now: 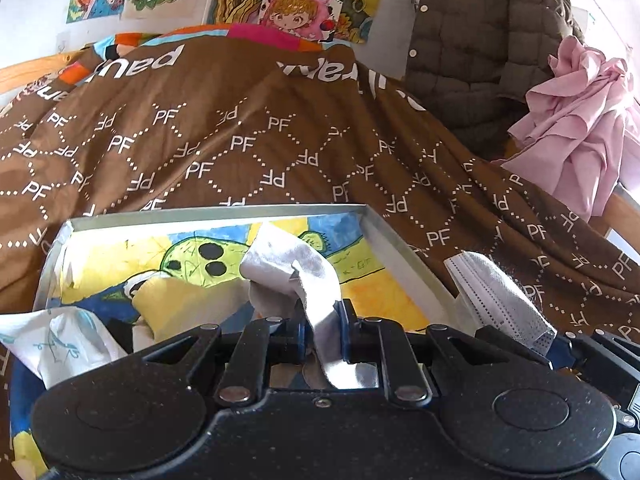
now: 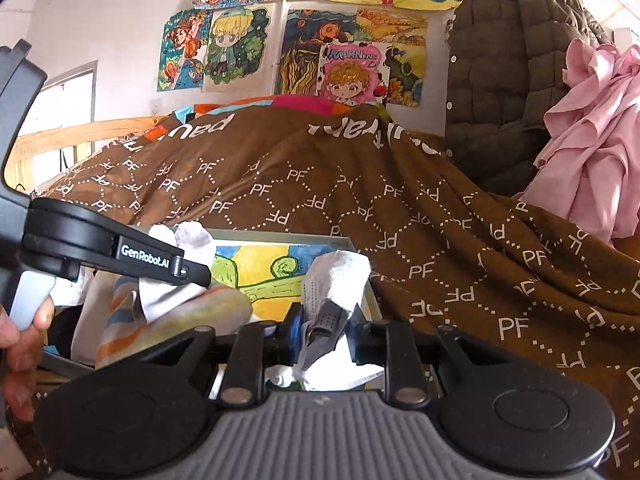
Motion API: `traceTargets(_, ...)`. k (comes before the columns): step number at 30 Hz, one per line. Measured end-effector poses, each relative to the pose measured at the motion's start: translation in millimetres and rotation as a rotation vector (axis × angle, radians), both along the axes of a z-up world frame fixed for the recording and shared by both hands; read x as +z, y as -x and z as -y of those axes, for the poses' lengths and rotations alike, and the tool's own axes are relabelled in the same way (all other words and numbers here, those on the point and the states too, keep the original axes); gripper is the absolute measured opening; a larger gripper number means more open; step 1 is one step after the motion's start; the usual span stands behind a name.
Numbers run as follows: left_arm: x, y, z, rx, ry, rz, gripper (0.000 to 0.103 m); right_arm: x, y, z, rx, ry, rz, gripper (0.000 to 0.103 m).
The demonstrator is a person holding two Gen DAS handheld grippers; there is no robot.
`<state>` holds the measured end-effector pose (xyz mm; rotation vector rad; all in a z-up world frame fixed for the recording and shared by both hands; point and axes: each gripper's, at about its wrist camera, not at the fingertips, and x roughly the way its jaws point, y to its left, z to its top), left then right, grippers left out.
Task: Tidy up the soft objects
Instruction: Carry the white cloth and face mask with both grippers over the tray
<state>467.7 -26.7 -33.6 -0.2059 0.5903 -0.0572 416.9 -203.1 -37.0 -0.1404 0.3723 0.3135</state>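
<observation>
My left gripper (image 1: 322, 320) is shut on a white-grey sock (image 1: 296, 268) and holds it over a shallow box (image 1: 224, 213) lined with a cactus drawing. A yellow cloth (image 1: 180, 304) and a white printed cloth (image 1: 60, 340) lie in the box. A white face mask (image 1: 496, 296) hangs at the box's right side, in the right gripper. My right gripper (image 2: 326, 332) is shut on that white and grey mask (image 2: 336, 276) at the box's right rim (image 2: 360, 250). The left gripper (image 2: 120, 256) shows at left in the right wrist view, over a striped sock (image 2: 180, 312).
The box sits on a brown "PF" patterned blanket (image 1: 280, 148) covering a bed. A quilted olive jacket (image 1: 472, 40) and a pink garment (image 1: 580, 120) hang at the right. Drawings (image 2: 320, 60) cover the wall behind. A wooden bed rail (image 2: 80, 132) runs at the left.
</observation>
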Motion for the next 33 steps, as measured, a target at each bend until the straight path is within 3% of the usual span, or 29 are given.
traceTargets(23,-1,-1,-3,0.003,-0.003,-0.024,0.02,-1,-10,-7,0.006,0.051,-0.066,0.04)
traceTargets(30,-1,-1,-4,0.003,-0.004,-0.027,0.022,-2,-15,-4,0.0,0.033,-0.099,0.055)
traceTargets(33,-2,-1,-5,0.012,-0.003,-0.03,0.029,-2,-14,-1,-0.005,0.015,-0.101,0.062)
